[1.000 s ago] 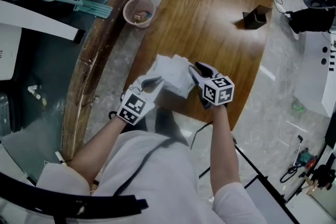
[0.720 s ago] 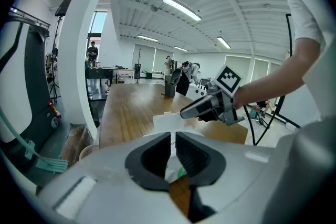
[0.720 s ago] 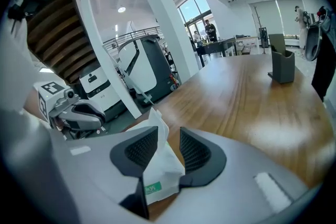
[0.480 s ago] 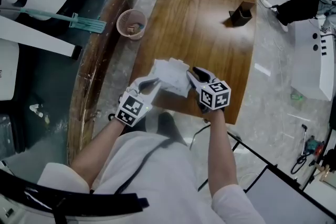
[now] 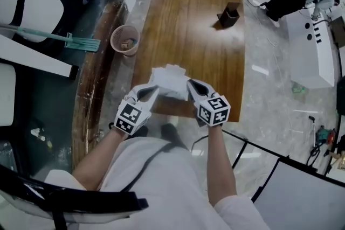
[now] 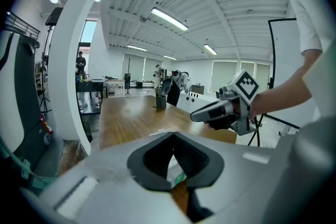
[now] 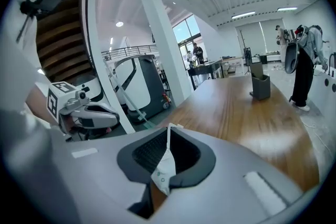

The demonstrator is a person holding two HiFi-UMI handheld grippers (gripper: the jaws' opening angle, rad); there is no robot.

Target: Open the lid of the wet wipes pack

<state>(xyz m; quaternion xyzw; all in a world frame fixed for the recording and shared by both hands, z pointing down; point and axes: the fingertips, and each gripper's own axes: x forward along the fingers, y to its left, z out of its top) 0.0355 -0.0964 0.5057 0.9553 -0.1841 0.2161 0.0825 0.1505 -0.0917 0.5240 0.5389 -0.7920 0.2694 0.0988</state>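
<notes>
The person's two forearms (image 5: 215,159) reach forward from the bottom of the head view, one set of tongs in each hand. The left tongs (image 5: 154,90) and the right tongs (image 5: 189,83) face each other from either side of the wet wipes pack (image 5: 168,79), a white, crumpled soft pack that hangs between them over the near end of the wooden counter (image 5: 188,24).

In the left gripper view the left tongs (image 6: 172,134) stand narrow, their dark pads pressed together on a thin white edge of the pack (image 6: 176,173) with a bit of green print. The right tongs (image 6: 210,111) show beyond them in the air above the counter (image 6: 131,118).

In the right gripper view the right tongs (image 7: 170,126) are closing, and a thin white fold of the pack (image 7: 164,170) is pinched between the pads. The left tongs (image 7: 92,115) show at the left of that view.

Whether the lid is up or down I cannot tell: no view shows it clearly.

Farther out, a small dark holder (image 5: 229,14) stands alone near the far end of the counter, well apart from the pack. On the floor (image 5: 269,89) to the left of the counter sits a round pinkish basket (image 5: 125,39), and left of that lies a green broom (image 5: 54,37).
</notes>
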